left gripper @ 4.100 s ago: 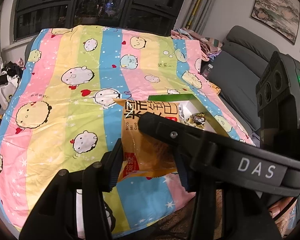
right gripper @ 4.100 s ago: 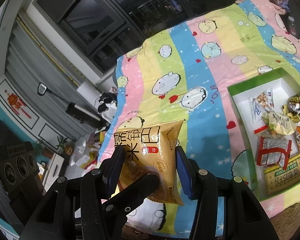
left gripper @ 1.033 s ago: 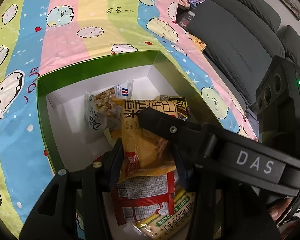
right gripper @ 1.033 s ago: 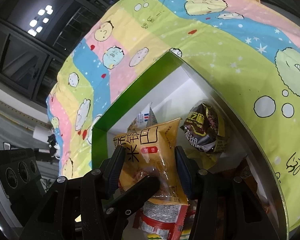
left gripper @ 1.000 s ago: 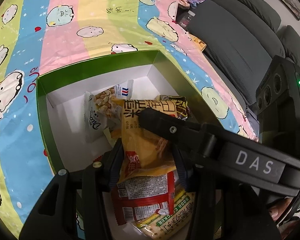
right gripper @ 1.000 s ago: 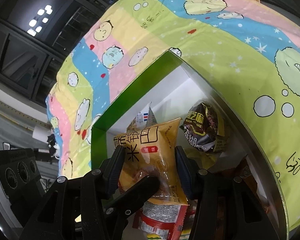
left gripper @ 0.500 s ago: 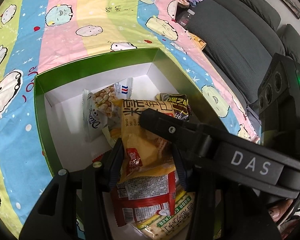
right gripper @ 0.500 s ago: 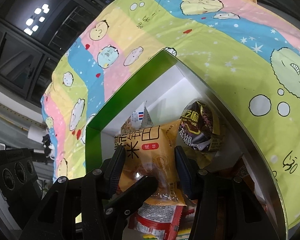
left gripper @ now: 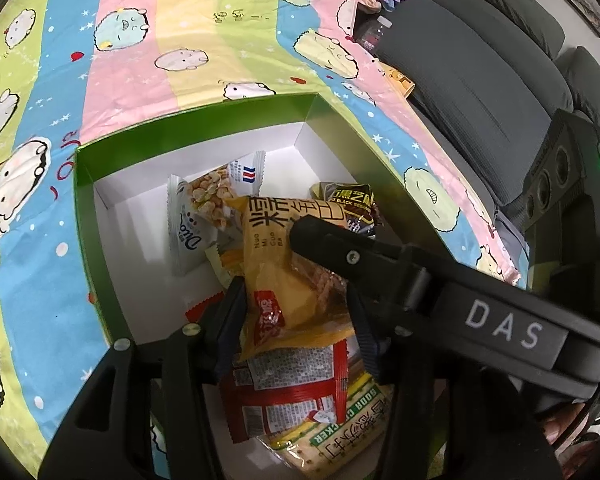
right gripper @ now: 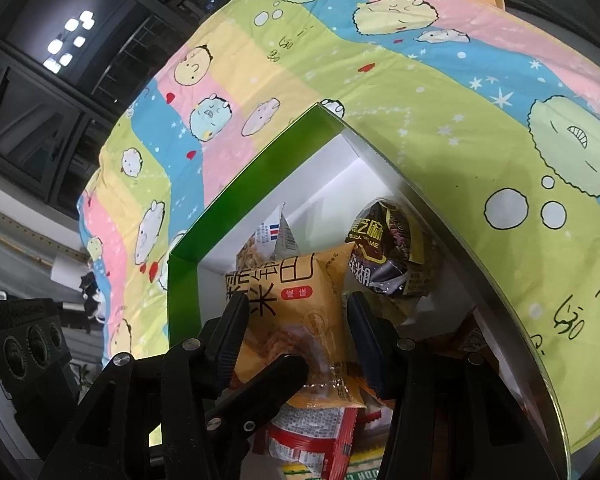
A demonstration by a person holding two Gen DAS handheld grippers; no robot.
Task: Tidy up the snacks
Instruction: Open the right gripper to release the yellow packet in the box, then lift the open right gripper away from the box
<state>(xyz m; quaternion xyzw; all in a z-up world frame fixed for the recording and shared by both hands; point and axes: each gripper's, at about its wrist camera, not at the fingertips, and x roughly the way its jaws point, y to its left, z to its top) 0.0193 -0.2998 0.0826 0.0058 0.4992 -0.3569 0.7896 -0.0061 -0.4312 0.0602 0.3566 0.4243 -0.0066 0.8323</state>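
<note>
An orange snack packet (left gripper: 284, 272) hangs over the open green box (left gripper: 85, 216), just above the snacks inside. Both grippers grip it. My left gripper (left gripper: 294, 300) has it between its pads, which still touch it while the jaws are opening. My right gripper (right gripper: 296, 308) is shut on the same packet (right gripper: 296, 304). A finger of the right gripper (left gripper: 328, 240) crosses the left wrist view and lies on the packet. In the box (right gripper: 184, 292) lie a peanut packet (left gripper: 204, 200), a black sesame packet (right gripper: 384, 248), a red packet (left gripper: 292, 384) and a soda cracker pack (left gripper: 332, 440).
The box rests on a bed with a striped cartoon bedspread (left gripper: 140, 60). A grey sofa (left gripper: 480, 80) runs along the bed's right side, with a bottle (left gripper: 374, 32) in the gap. Dark windows (right gripper: 40, 80) stand behind the bed.
Both grippers carried the packet from over the bedspread to the box. In the last second it sank a little and tilted, and the left jaws widened slightly.
</note>
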